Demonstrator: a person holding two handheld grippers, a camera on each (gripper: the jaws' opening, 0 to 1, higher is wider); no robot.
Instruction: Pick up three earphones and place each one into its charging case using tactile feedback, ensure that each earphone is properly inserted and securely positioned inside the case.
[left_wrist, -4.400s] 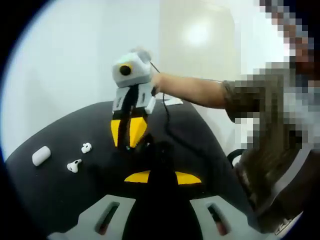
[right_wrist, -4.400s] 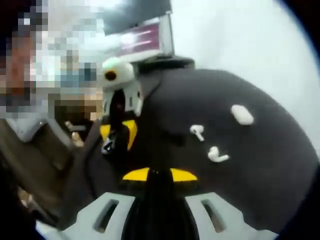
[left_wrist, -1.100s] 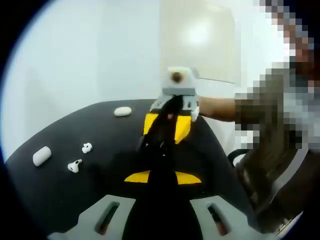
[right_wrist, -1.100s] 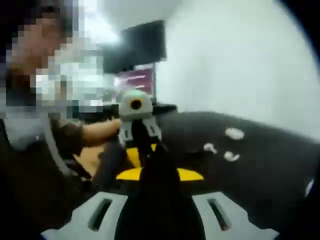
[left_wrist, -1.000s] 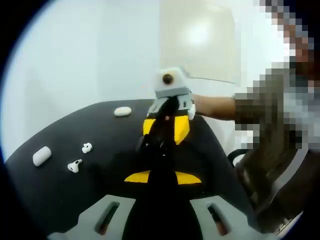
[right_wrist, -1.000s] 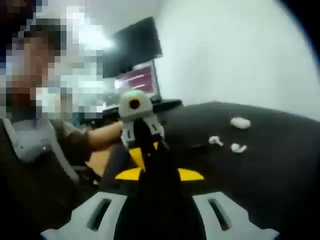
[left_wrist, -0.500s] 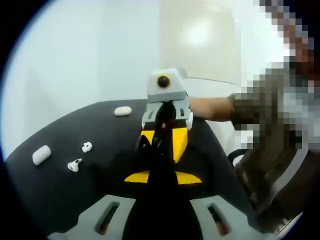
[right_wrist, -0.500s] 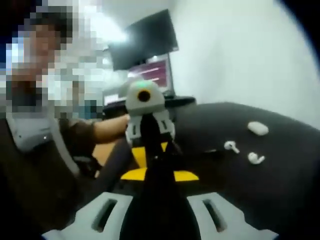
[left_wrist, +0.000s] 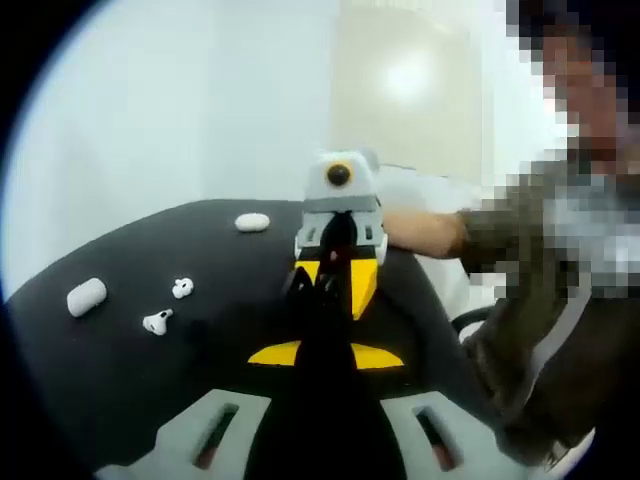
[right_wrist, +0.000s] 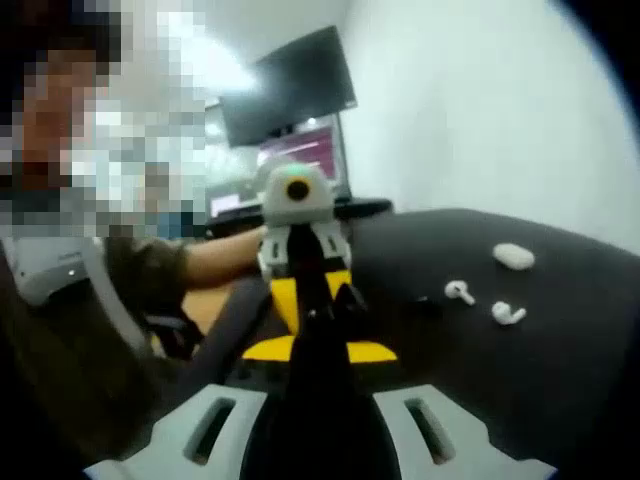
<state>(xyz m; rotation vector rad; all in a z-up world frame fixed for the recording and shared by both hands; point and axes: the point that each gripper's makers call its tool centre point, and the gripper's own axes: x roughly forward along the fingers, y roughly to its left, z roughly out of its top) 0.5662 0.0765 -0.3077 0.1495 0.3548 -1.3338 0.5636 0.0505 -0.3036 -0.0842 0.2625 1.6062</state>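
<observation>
In the left gripper view, your left gripper (left_wrist: 325, 345) rises from the bottom with its black jaws pressed together, nothing visible between them. Facing it from beyond is your right gripper (left_wrist: 334, 282), its yellow-tipped jaws pointed down at the black table (left_wrist: 120, 370); whether those jaws are parted or closed you cannot tell here, because your own jaws overlap them. Off to the left on the table lie a white charging case (left_wrist: 86, 296) and, near it, two loose earphones: one earphone (left_wrist: 182, 288) farther back and another earphone (left_wrist: 157, 322) closer to you. A second case (left_wrist: 252, 222) sits well apart from these, at the far edge of the table. Your sleeve (left_wrist: 520, 225) reaches in from the right.

In the right gripper view, the right gripper (right_wrist: 320, 335) comes up from the bottom with its jaws also drawn together and empty, and the left gripper (right_wrist: 305, 290) faces it. Here one case (right_wrist: 514, 256) and the two earphones (right_wrist: 459, 292) (right_wrist: 507, 314) appear on the right of the table. This view adds a dark monitor (right_wrist: 290, 92) and a lit screen (right_wrist: 300, 155) behind the table.
</observation>
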